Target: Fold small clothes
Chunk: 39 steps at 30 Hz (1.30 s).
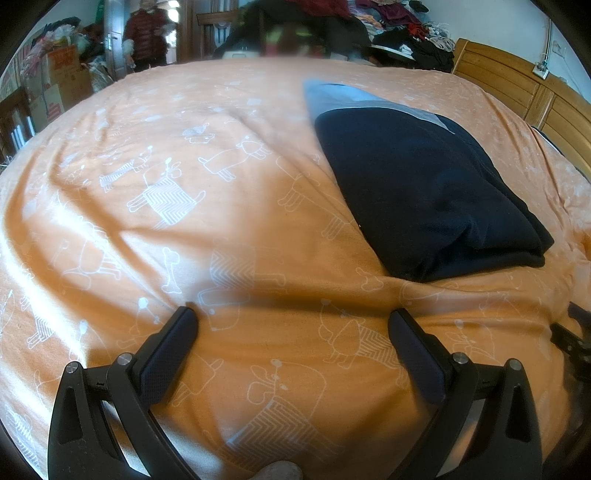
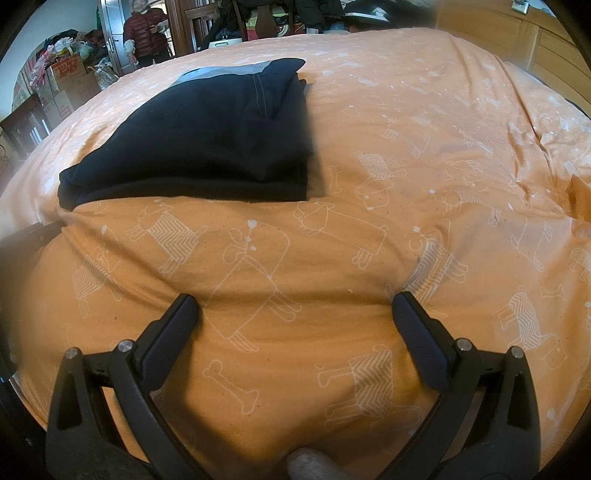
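Nearest the lens in each wrist view, the two black fingers spread wide with nothing between them but bedding: the left gripper (image 1: 291, 314) and the right gripper (image 2: 295, 299) both stand released, low over an orange bedspread (image 1: 192, 229) printed with white outline dogs and bones. Beyond the jaws lies the folded dark navy garment (image 1: 424, 192), flat on the cover and apart from both sets of fingers; it sits ahead and to the right of the left gripper, and ahead and to the left of the right one (image 2: 207, 147). A grey panel (image 1: 354, 99) shows at its far end. Farther off are a wooden headboard (image 1: 517, 85), heaped clothes (image 1: 406, 33), cardboard boxes (image 2: 70, 81) and a standing person in a dark red jacket (image 2: 144, 33).
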Available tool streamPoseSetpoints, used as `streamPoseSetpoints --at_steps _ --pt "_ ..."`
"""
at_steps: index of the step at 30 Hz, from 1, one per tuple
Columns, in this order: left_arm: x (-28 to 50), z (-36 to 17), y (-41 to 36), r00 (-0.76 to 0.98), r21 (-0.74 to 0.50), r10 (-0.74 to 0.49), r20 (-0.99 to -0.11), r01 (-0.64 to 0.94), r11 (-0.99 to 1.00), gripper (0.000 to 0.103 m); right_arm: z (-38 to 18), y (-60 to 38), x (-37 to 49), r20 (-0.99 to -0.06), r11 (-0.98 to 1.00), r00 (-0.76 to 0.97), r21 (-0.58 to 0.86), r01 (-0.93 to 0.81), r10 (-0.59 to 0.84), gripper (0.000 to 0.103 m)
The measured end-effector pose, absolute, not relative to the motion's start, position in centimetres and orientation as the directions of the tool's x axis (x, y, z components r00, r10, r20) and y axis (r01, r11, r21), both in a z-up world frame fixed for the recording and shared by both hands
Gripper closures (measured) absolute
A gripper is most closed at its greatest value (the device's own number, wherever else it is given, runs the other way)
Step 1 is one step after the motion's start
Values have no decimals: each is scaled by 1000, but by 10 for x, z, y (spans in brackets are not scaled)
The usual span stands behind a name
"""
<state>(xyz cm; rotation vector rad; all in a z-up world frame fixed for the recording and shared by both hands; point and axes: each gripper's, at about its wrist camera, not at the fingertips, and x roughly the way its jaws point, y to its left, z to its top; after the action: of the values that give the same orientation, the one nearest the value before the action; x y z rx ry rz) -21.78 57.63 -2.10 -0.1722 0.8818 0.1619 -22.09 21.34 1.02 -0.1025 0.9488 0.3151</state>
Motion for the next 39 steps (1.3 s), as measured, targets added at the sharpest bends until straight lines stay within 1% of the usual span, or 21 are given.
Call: streamPoseSetpoints --at_steps 39 --pt "-215 -21 571 632 -86 70 -772 -212 973 0 11 217 -218 -810 951 543 52 -306 219 0"
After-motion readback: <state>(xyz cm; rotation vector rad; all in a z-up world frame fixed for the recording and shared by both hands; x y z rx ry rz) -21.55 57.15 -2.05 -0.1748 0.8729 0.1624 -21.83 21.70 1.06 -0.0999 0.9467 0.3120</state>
